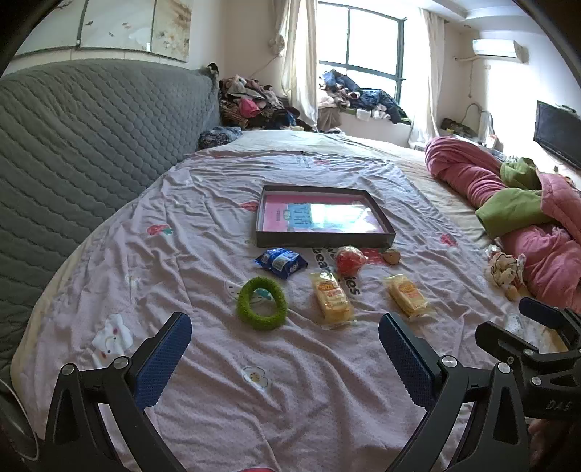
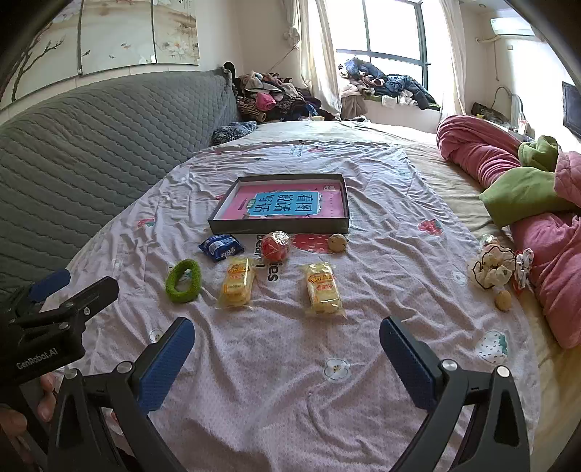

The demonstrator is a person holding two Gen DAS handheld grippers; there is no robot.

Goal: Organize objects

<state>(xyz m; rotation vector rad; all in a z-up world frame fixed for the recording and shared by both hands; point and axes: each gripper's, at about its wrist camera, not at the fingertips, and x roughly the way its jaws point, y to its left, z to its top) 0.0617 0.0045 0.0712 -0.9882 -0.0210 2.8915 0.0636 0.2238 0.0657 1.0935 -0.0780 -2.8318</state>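
Above the rumpled bedsheet (image 2: 290, 381), my left gripper (image 1: 285, 348) and right gripper (image 2: 287, 352) gape empty; slippery yellow snack packets (image 2: 238, 281) could slide from my pads.

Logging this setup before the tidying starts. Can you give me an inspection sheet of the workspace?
Surface: bed sheet, wrinkled.
Job's things: dark tray holding a pink book; in front of it blue packet, red ball, green ring, two yellow snack packs, all apart.
Clutter: small toys beside pink quilt.
Grippers: left gripper and right gripper open, empty.
Cables: nothing seen.
Surroundings: grey headboard, clothes piles, window.
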